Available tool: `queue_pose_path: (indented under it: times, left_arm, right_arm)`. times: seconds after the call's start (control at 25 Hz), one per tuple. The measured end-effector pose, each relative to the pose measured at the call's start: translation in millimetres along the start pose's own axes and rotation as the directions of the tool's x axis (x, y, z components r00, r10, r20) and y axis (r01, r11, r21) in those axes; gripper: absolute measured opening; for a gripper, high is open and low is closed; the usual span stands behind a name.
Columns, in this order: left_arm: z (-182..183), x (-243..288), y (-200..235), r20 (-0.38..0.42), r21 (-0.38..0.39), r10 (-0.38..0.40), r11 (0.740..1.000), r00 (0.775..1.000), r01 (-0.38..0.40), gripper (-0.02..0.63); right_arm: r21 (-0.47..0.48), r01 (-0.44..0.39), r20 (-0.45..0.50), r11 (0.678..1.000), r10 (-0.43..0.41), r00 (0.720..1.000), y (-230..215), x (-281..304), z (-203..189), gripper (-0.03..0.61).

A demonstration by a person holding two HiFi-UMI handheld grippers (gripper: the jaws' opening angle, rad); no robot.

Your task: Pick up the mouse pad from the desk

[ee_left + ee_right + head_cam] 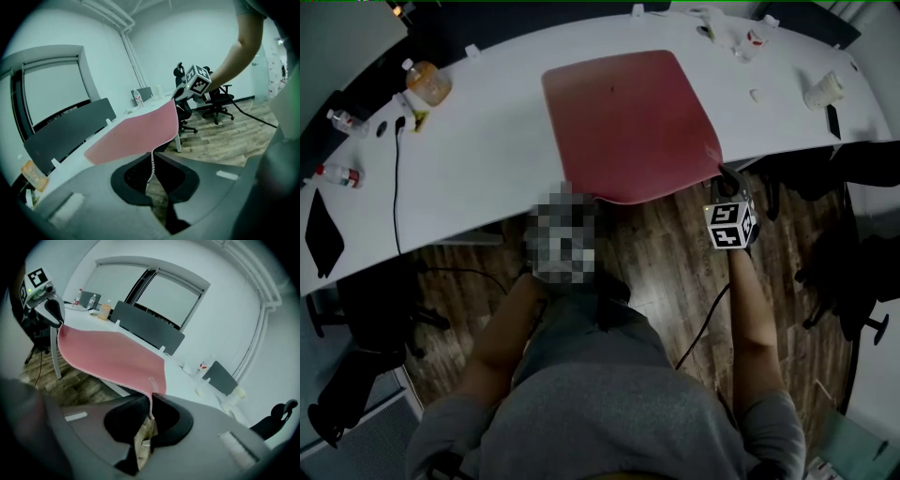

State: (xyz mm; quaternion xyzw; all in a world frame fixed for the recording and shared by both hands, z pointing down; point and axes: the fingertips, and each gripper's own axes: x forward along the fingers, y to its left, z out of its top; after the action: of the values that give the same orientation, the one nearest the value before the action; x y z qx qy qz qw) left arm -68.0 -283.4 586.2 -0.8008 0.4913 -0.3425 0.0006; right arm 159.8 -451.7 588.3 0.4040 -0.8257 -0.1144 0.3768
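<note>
My left claw (152,169) is clamped on the near left corner of the red mouse pad (628,122), and my right claw (150,409) on its near right corner. The pad's near edge overhangs the front edge of the white desk (478,159), and its far part lies over the desktop.

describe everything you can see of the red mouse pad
The mouse pad is a large pinkish-red sheet with rounded corners and a pale stitched edge, and it looks thin and flexible. Its far part lies flat on the white desk, and its near edge hangs past the desk's rim. The left claw is shut on one near corner, the right claw on the other.
</note>
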Motion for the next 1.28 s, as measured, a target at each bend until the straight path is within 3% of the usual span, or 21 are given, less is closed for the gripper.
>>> queue_pose_path:
  times: [0.32,0.6,0.92,1.12,1.28]
  left_arm:
    - [41.5,-39.7,49.9,0.131,-0.199,0.087,0.978,0.988,-0.060,0.023]
    - [83.1,-88.9,99.3,0.268,-0.353,0.180,0.932,0.947,-0.077,0.021]
    - [138.2,-134.5,132.8,0.389,-0.380,0.244,0.921,0.888,-0.087,0.021]
    - [173.5,-149.8,138.8,0.461,-0.356,0.232,0.933,0.857,-0.061,0.021]
    - [196.5,-148.9,132.8,0.512,-0.333,0.190,0.943,0.838,-0.010,0.021]
  right_arm:
    - [0.187,0.030,0.162,0.982,-0.061,0.985,-21.8,-34.3,63.3,0.020]
    - [0.334,0.026,0.289,0.942,-0.129,0.949,-39.3,-80.8,104.7,0.021]
    - [0.445,0.019,0.422,0.895,-0.228,0.878,-58.6,-160.5,148.7,0.023]
    - [0.473,0.032,0.445,0.880,-0.270,0.854,-66.4,-211.7,156.3,0.023]
    - [0.548,0.036,0.451,0.836,-0.331,0.829,-76.6,-249.6,160.9,0.023]
